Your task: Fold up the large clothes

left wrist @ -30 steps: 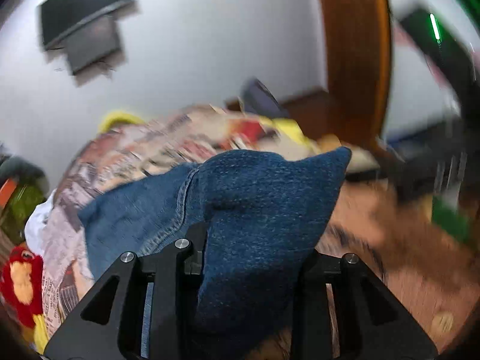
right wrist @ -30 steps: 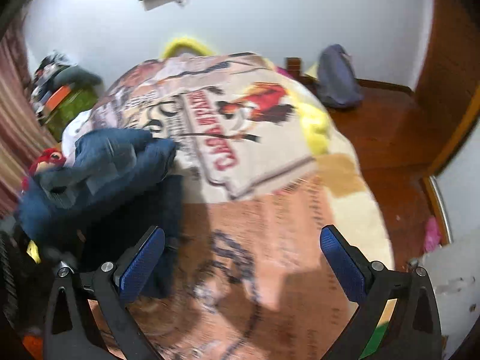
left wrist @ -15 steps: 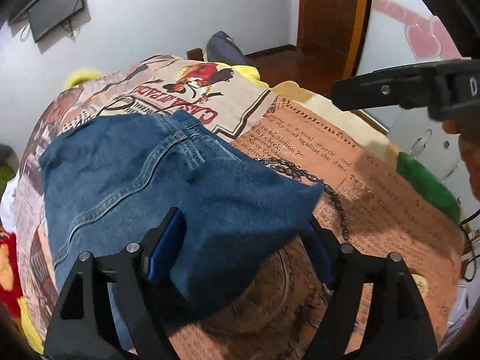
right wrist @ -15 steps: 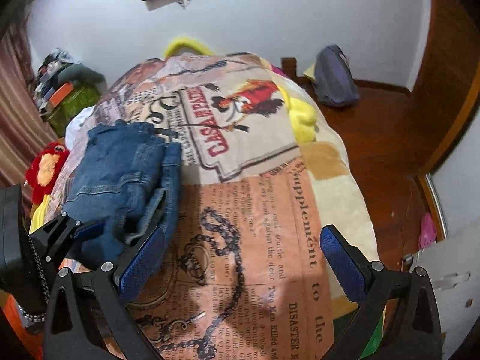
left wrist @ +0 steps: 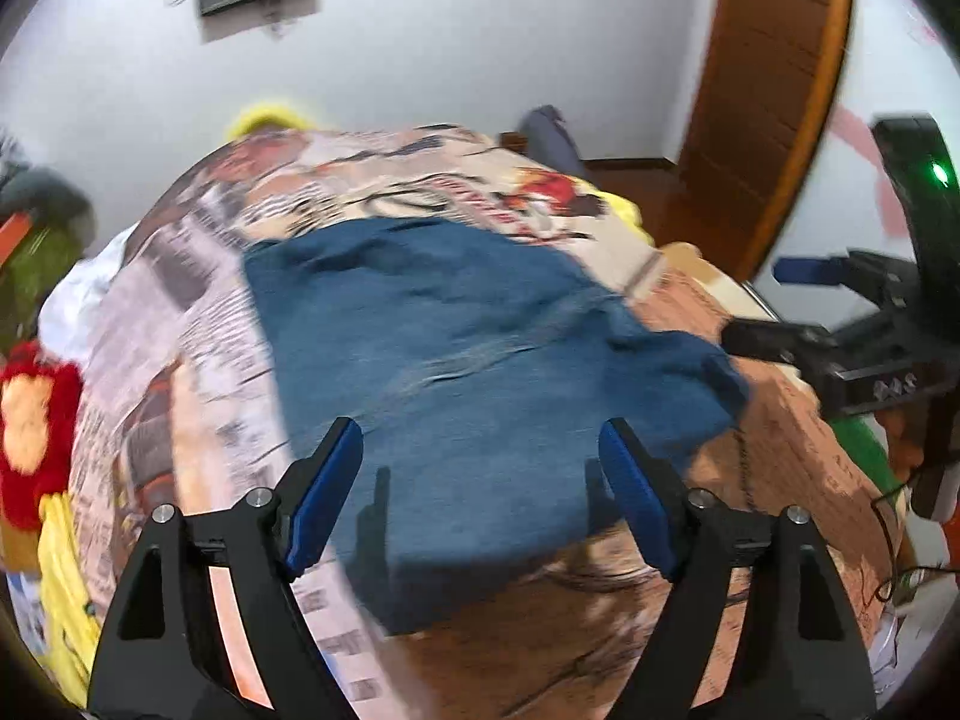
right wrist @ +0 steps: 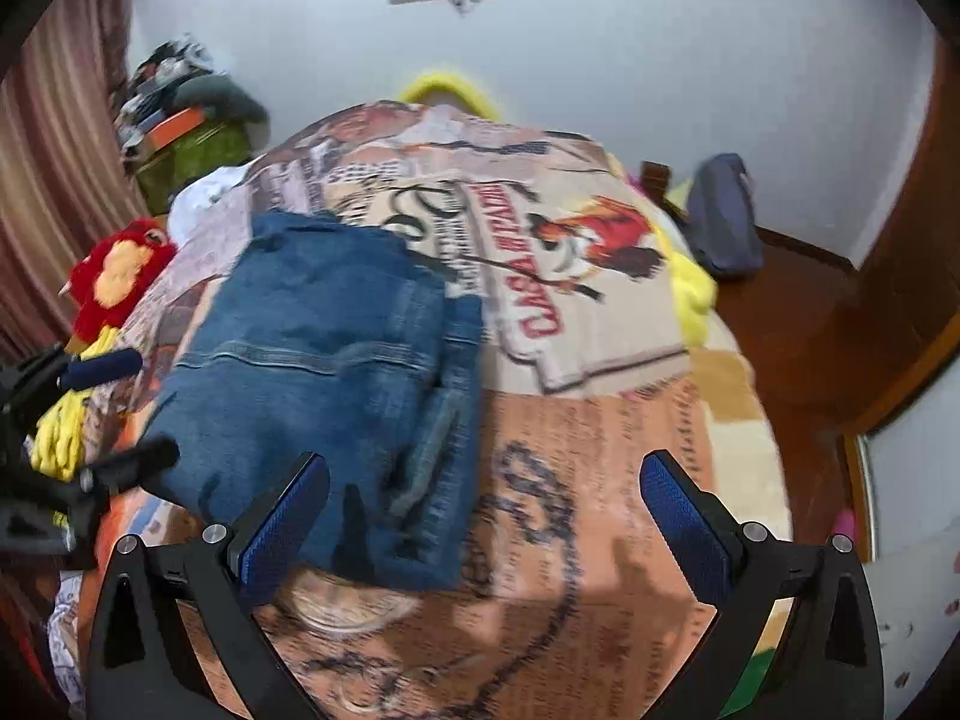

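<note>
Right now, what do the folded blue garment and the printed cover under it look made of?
Folded blue garment: looks like denim, matte mid-blue with faded patches; raised stitched seams and a thick hem show on it. Printed cover: probably a soft plush or fleece blanket, matte, with newspaper-style lettering and a poster graphic; motion blur hides the weave, so that stays a guess.

Folded jeans on blanket, plush toy apparently left

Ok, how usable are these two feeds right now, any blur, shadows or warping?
Left wrist view: heavy motion smear over the jeans and bedspread, only the left gripper is crisp. Right wrist view: milder blur, denim seams readable, right gripper shadow falls on the print. Both views bow strongly at the edges.
</note>
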Available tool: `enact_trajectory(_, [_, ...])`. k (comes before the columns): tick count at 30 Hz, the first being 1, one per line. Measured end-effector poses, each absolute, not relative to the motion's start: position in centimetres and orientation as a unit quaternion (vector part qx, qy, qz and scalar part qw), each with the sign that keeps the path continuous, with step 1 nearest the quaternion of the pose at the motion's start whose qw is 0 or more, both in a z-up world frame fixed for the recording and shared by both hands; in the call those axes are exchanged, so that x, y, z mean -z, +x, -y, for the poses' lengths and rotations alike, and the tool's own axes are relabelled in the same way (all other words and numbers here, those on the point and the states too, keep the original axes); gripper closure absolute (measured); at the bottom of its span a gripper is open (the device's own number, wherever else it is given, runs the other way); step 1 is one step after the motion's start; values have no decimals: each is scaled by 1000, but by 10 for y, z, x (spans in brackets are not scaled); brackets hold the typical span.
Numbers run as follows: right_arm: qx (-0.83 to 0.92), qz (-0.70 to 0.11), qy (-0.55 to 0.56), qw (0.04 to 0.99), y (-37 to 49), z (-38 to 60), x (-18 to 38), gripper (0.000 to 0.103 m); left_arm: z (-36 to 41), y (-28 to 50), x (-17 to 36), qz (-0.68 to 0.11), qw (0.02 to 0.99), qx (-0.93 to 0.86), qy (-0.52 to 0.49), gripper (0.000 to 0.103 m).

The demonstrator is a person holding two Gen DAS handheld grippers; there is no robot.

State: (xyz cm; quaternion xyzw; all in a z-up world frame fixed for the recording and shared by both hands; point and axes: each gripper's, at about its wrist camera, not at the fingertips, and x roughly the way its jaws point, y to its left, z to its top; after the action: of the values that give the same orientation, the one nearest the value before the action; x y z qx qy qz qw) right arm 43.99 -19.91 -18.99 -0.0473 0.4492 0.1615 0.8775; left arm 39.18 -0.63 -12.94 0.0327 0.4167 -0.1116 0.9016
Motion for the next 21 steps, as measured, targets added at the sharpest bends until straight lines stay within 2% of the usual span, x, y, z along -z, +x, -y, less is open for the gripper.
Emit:
enact_trajectory(8, [-220, -487, -53, 844, 453, 142, 217, 0, -53, 409, 166, -467, 881, 72, -34, 21])
enact_trajectory(11, [-225, -515, -57, 825, 461, 131, 238, 0, -64, 408, 184, -476, 873, 85, -66, 9])
enact_trajectory(12, [-223, -525, -51, 820, 464, 133, 246, 0, -66, 408, 188, -480, 871, 88, -62, 2])
enact_trajectory(13, [-209, -529, -50, 821, 464, 136, 252, 0, -66, 407, 192, -478, 872, 92, -52, 0])
enact_trajectory(18, [-174, -490, -96, 849, 459, 160, 257, 0, -69, 403, 200, -477, 872, 107, -40, 0])
enact_trajectory(21, [-173, -495, -78, 848, 459, 182, 259, 0, -69, 399, 200, -477, 871, 102, -48, 0])
